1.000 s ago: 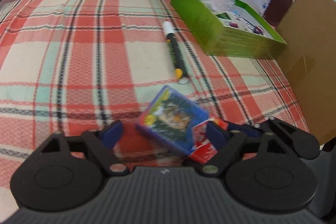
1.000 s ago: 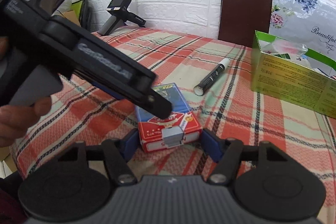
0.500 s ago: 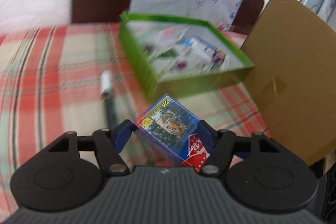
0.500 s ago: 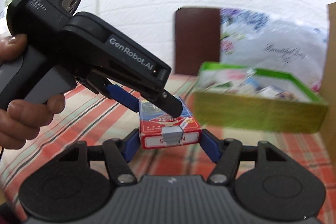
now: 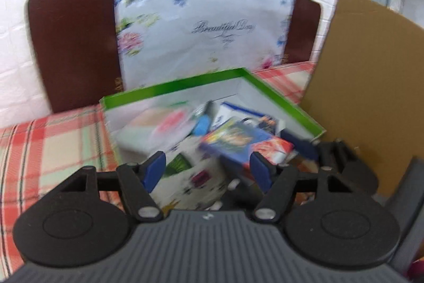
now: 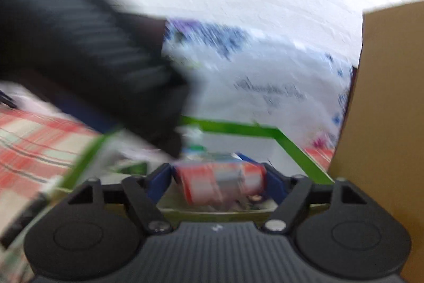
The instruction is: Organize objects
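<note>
— Playing-card pack (image 6: 220, 183) is pictured over the near edge of the green box (image 6: 238, 127), clamped end-on between the blue pads of the right gripper (image 6: 218, 183). Which way is the drop judged to lie?

— Forward and down: the open interior of the green box lies just ahead of the right gripper, already crowded with small packets (too blurred to be named). The pack's long axis is seen running forward, away from the right wrist camera toward the box's far wall, its red end facing that camera.

— And the left gripper (image 5: 208, 169)?

— It is shown spread wide, with nothing gripped between its pads. In its view the pack (image 5: 238, 142) lies up and to the right of the gap, its tiger-print face (image 5: 233, 138) tilted; the right pad appears close to the pack's underside, though contact cannot be told through the blur.

— So which hand is nearer?

— The right, since the pack is held by it alone; its jaws are closed to the pack's width. A cardboard sheet (image 5: 365, 76) is seen standing just beside the box on the right, and a plaid cloth (image 5: 53, 145) is spread beneath.
</note>
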A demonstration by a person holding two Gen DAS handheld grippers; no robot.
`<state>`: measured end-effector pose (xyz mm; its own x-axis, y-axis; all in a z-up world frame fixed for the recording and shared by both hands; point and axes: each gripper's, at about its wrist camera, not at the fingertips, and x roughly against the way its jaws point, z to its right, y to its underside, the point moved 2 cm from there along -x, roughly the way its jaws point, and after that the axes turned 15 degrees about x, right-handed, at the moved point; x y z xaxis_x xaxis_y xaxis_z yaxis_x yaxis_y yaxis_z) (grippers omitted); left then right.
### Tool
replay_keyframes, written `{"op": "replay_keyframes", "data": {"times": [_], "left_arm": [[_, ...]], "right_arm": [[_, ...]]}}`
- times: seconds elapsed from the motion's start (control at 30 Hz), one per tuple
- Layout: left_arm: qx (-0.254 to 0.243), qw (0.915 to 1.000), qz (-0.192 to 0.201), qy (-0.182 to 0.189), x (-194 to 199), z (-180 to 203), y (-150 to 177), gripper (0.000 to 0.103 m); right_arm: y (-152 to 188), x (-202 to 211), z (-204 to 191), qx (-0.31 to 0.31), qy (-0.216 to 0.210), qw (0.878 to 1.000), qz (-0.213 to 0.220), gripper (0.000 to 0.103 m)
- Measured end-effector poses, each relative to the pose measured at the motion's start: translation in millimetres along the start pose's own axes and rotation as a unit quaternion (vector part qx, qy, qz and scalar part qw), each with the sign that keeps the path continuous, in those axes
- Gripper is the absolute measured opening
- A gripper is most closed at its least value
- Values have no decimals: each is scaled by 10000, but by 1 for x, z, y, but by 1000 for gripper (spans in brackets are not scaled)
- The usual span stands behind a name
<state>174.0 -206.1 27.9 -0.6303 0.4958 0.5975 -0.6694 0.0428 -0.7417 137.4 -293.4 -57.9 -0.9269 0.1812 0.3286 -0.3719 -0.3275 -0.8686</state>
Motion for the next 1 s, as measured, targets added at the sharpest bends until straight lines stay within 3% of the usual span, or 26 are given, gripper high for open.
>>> {"op": "replay_keyframes", "data": {"times": [0.13, 0.3, 0.57, 0.67, 0.87, 1.0], "left_arm": [[140, 9999, 20, -77, 15, -30, 12, 74], [753, 9968, -75, -273, 34, -80, 31, 75], [1265, 9869, -468, -883, 45, -139, 83, 76], [1205, 9875, -281, -979, 56, -144, 94, 77], [1012, 9831, -12, -1526, 69, -162, 106, 77], [1199, 9782, 113, -1690, 81, -187, 108, 77]], "right_arm": [[11, 10, 3, -156, -108, 9998, 64, 84], [27, 52, -4, -389, -149, 9987, 302, 89], [39, 82, -44, -339, -1144, 9928, -60, 89], [37, 88, -69, -143, -1604, 9868, -165, 89], [26, 94, -116, 453, -2245, 9733, -155, 87], [16, 80, -123, 127, -2495, 9679, -289, 85]]}}
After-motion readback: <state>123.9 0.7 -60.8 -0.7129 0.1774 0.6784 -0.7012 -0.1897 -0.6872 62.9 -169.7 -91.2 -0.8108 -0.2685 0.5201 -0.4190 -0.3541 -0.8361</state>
